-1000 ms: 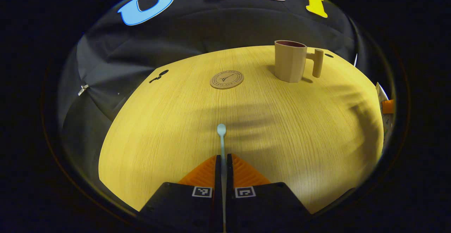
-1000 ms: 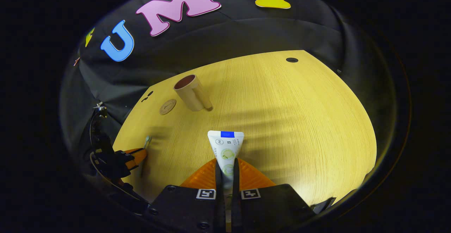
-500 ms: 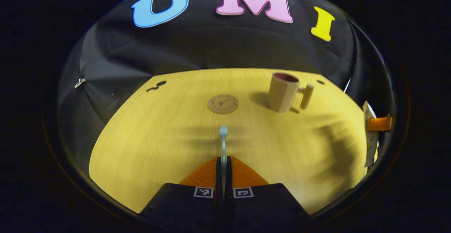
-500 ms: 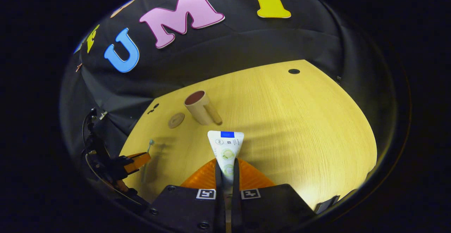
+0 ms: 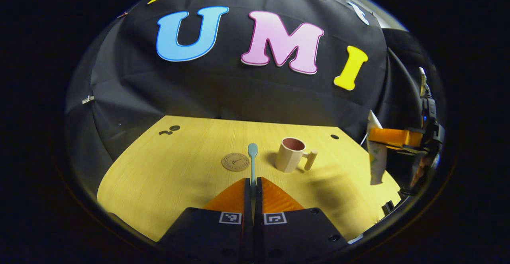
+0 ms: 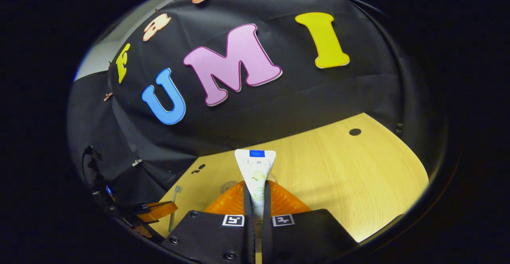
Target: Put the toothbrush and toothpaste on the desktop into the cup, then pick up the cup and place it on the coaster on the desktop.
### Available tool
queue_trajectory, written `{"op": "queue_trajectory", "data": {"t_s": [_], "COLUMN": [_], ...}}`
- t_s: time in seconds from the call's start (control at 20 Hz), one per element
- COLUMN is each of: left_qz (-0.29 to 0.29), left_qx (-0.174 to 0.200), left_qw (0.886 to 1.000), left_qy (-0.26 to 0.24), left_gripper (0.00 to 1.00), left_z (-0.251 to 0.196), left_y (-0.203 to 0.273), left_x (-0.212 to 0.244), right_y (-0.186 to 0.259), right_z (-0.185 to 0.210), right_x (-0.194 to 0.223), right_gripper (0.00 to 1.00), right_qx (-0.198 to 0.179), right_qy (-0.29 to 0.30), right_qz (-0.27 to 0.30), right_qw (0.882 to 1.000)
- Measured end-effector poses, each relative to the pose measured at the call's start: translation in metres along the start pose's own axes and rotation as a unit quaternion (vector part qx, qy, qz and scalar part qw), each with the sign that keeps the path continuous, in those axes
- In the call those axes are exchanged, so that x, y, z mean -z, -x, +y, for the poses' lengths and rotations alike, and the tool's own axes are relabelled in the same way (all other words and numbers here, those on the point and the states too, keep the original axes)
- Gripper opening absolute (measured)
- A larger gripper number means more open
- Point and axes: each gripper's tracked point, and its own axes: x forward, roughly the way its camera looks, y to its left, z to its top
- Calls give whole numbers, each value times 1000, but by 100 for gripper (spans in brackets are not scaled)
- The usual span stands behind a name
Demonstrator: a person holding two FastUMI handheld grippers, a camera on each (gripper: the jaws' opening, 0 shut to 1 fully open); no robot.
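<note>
I hold two grippers above a pale wooden counter, and both have risen since a second ago: the counter now sits lower and smaller in each view, with far more of the black cloth wall above it.

My left gripper has its fingers pressed together on the thin handle of a light blue toothbrush. The brush points straight ahead, its head in the air, as it did a second ago. In the left gripper view, the round brown coaster lies flat on the counter just left of the brush head, and the beige cup stands upright just right of it, its handle turned to the right. Cup and coaster are near each other but apart. Earlier they looked larger and the cup stood farther to the right.

My right gripper has its fingers closed on a white toothpaste tube, whose flat crimped end with a blue patch points forward. The grip is unchanged. In the left gripper view this gripper is at the far right with the tube hanging below it, higher above the counter than before. In the right gripper view, the left gripper sits at the lower left with the toothbrush.
</note>
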Motion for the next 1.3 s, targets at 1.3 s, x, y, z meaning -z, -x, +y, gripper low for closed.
{"op": "queue_trajectory", "data": {"t_s": [1.3], "left_qz": [12], "left_qx": [-7], "left_qw": [999], "left_qy": [43], "left_gripper": [6], "left_z": [0], "left_y": [41], "left_x": [52], "right_y": [-219], "right_z": [2], "right_x": [57], "right_gripper": [11], "right_qx": [-16], "right_qy": [78], "right_qz": [-59], "right_qw": [995]}}
